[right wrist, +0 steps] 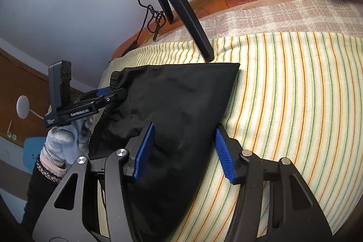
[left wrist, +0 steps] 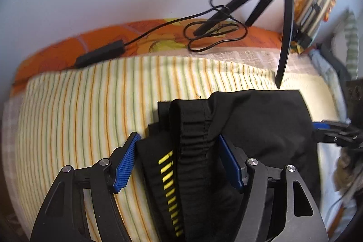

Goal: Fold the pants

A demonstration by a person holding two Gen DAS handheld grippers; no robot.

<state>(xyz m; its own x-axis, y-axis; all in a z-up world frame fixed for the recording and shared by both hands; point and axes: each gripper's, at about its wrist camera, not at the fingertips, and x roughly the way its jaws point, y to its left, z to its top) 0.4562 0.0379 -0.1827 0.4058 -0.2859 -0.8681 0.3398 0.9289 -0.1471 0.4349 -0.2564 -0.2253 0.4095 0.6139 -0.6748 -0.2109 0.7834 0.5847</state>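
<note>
Black pants (left wrist: 261, 119) with a yellow dashed stripe (left wrist: 170, 187) lie folded on the striped bedspread (left wrist: 79, 106). My left gripper (left wrist: 179, 140) is open, its blue pads either side of the elastic waistband (left wrist: 192, 128). In the right wrist view the pants (right wrist: 177, 106) form a folded black shape. My right gripper (right wrist: 185, 135) is open, with its left pad on the cloth and its right pad at the pants' right edge. The left gripper (right wrist: 118, 92) shows there at the waistband end, held by a gloved hand (right wrist: 65, 140).
A black tripod (left wrist: 283, 15) stands on the bed just behind the pants, one leg (right wrist: 195, 22) touching down near their far edge. A cable with an inline box (left wrist: 99, 56) lies on the orange sheet (left wrist: 56, 53). Clothes are piled at the right (left wrist: 329, 65).
</note>
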